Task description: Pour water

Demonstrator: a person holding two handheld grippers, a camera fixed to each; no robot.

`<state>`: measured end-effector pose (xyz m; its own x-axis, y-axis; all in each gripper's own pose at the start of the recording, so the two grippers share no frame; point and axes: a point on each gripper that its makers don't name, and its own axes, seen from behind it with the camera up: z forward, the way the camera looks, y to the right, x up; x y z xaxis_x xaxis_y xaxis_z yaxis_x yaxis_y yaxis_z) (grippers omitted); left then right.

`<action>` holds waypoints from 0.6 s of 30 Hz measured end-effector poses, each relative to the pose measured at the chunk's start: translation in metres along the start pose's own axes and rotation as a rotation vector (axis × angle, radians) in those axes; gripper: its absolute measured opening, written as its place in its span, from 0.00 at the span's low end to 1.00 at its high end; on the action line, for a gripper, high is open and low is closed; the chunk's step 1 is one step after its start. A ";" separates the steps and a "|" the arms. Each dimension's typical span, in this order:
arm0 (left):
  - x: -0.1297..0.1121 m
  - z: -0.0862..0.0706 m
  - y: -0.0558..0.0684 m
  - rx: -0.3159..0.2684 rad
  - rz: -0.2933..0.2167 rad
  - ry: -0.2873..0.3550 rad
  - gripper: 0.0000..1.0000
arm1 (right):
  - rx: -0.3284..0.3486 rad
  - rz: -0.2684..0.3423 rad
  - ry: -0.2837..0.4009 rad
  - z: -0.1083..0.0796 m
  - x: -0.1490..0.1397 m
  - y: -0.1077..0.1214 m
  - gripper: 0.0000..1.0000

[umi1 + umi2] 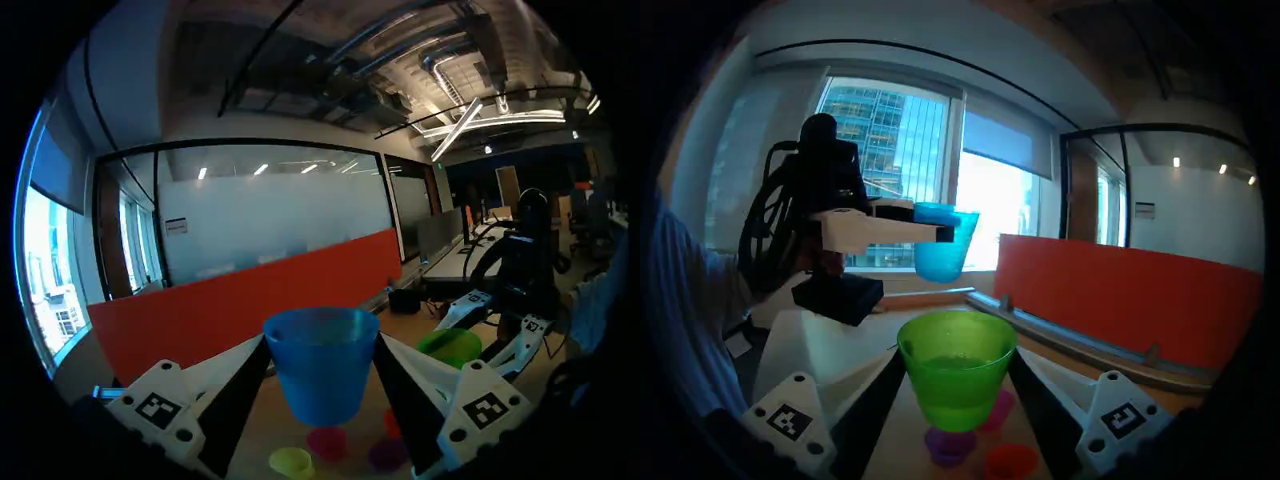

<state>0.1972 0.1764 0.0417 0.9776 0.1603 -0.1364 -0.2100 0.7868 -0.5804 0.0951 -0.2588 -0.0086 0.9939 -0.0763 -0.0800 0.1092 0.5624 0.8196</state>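
Blue cup (322,376) upright between my left gripper (322,342) jaws, both fingers pressing its sides. Green cup (957,392) clamped same way in right gripper (957,354), upright, I see liquid inside. In right gripper view, blue cup ahead of and above right jaws, apart from green. Small yellow cup (292,462), pink cup (328,442), purple cup (388,454) on table (260,436) below left jaws.

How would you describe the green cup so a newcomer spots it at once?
Start at the long orange wall panel; before it, the right gripper holds a translucent green cup. It dwarfs the small cups beneath and differs from the blue cup by colour.
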 end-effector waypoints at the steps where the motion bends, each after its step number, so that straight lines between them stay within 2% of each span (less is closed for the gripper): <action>1: -0.003 -0.001 0.001 -0.005 -0.016 -0.002 0.86 | -0.001 0.001 0.001 -0.001 0.001 0.000 0.89; 6: -0.018 -0.005 0.002 -0.021 -0.067 -0.021 0.86 | -0.006 0.004 0.004 -0.004 0.005 0.002 0.89; 18: -0.061 -0.017 0.008 -0.036 -0.089 -0.088 0.87 | -0.018 0.013 -0.032 -0.015 -0.005 0.008 0.89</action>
<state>0.1356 0.1631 0.0319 0.9895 0.1438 -0.0134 -0.1215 0.7787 -0.6155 0.0912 -0.2413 -0.0105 0.9942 -0.0952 -0.0507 0.0967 0.5783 0.8101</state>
